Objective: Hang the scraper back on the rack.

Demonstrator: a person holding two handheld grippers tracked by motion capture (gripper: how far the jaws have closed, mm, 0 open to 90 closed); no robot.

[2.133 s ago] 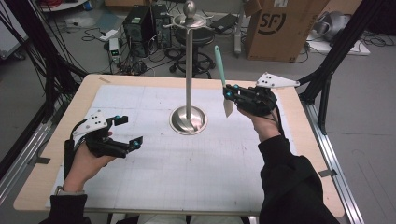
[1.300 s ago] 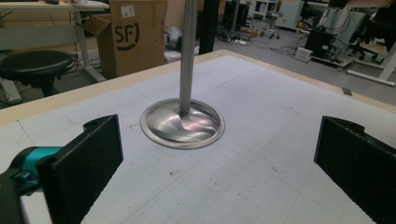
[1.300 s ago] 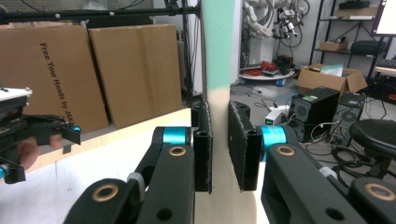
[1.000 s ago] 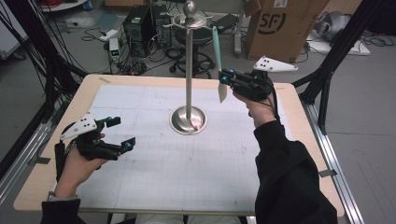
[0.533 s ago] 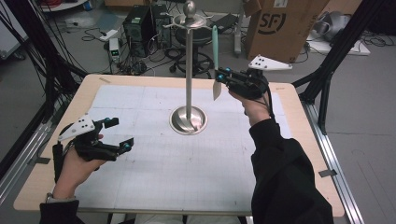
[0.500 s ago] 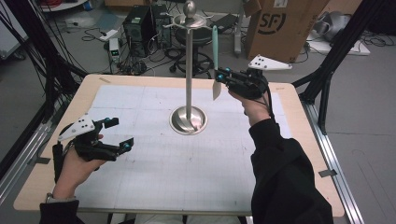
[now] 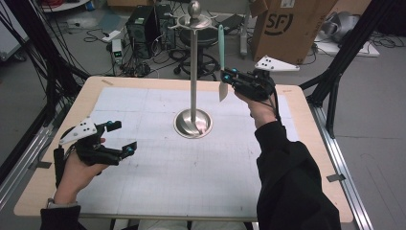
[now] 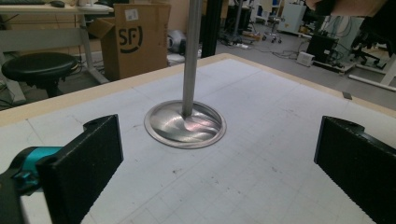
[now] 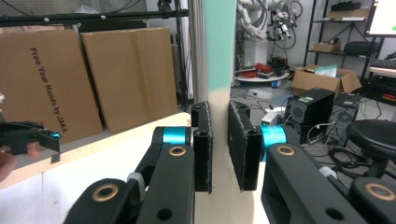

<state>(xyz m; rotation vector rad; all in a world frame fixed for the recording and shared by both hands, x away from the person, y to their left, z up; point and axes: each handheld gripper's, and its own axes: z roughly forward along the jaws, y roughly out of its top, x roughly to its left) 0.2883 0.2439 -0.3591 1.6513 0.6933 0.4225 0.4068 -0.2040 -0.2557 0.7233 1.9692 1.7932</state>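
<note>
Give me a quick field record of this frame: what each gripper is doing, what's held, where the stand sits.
right gripper: shut on the flat utensil with a mint-green handle and cream blade, held upright
utensil position: raised beside the top of the polished metal stand with a round base and hook crown, apart from the pole
left gripper: open, nothing between the jaws, low over the white gridded mat
stand position: upright, mid-table, base on the mat
background: brown cardboard box on the floor behind the table
</note>
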